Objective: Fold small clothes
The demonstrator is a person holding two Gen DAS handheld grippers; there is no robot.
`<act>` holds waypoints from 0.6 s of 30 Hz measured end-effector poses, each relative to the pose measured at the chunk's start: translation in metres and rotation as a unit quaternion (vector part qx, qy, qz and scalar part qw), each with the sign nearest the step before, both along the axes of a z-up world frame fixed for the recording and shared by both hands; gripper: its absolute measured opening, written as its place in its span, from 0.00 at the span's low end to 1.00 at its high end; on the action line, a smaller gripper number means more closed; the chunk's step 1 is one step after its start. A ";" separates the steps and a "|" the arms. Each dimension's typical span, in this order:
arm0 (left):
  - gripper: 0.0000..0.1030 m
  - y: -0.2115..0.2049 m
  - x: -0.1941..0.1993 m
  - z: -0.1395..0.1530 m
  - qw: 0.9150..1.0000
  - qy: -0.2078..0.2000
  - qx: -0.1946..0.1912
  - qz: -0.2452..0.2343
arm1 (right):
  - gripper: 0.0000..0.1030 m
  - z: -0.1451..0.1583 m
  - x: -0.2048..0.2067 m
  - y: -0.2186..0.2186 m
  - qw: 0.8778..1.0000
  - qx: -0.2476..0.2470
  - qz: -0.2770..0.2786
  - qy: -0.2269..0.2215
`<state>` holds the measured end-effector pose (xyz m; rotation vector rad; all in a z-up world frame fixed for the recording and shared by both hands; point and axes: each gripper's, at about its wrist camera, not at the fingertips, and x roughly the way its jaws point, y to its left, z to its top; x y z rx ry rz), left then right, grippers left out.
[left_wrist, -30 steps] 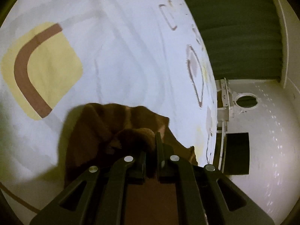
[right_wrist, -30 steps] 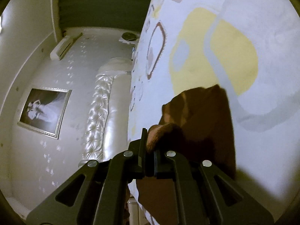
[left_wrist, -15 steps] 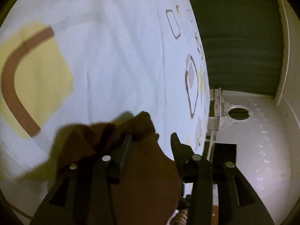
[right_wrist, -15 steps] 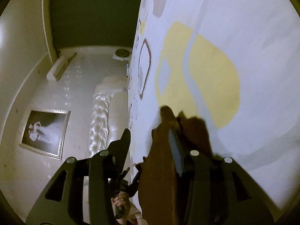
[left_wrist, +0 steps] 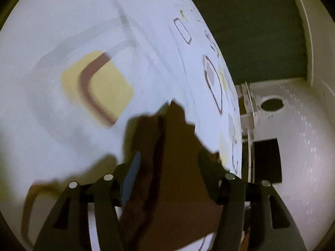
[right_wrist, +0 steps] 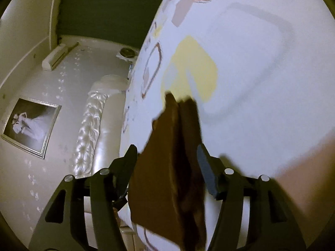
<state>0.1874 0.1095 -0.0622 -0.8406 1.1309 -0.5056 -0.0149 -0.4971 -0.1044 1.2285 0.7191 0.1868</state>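
A white bed sheet (left_wrist: 88, 25) printed with yellow and brown shapes covers the bed. The brown garment (left_wrist: 173, 167) lies folded on it near the edge. The left gripper (left_wrist: 167, 165) and right gripper (right_wrist: 167, 156) are both opening, the cloth lying loose between their parted jaws, unpinched. No containers appear.

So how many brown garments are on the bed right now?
1. The brown garment lies on the patterned bedsheet near its edge, between each gripper's opening jaws, pressed by neither. More could lie outside both views.
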 end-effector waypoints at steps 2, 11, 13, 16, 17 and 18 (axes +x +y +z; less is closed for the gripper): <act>0.59 0.005 -0.019 -0.002 1.000 -0.004 0.006 -0.015 | 0.58 -0.005 -0.020 0.006 1.000 0.012 0.002 0.004; 0.71 0.002 -0.083 -0.011 0.998 -0.009 0.006 -0.069 | 0.58 -0.008 -0.060 0.041 0.999 0.007 0.027 0.017; 0.72 0.000 -0.083 -0.013 0.998 -0.008 -0.004 -0.069 | 0.59 -0.005 -0.061 0.046 0.999 0.000 0.030 0.016; 0.72 -0.003 -0.082 -0.018 0.998 -0.005 -0.008 -0.069 | 0.63 -0.004 -0.062 0.051 0.999 -0.001 0.031 0.016; 0.73 -0.004 -0.082 -0.019 0.998 -0.003 -0.008 -0.068 | 0.63 -0.005 -0.062 0.052 0.999 -0.002 0.031 0.017; 0.73 -0.006 -0.081 -0.022 0.998 0.000 -0.010 -0.069 | 0.63 -0.006 -0.062 0.053 0.999 -0.003 0.032 0.019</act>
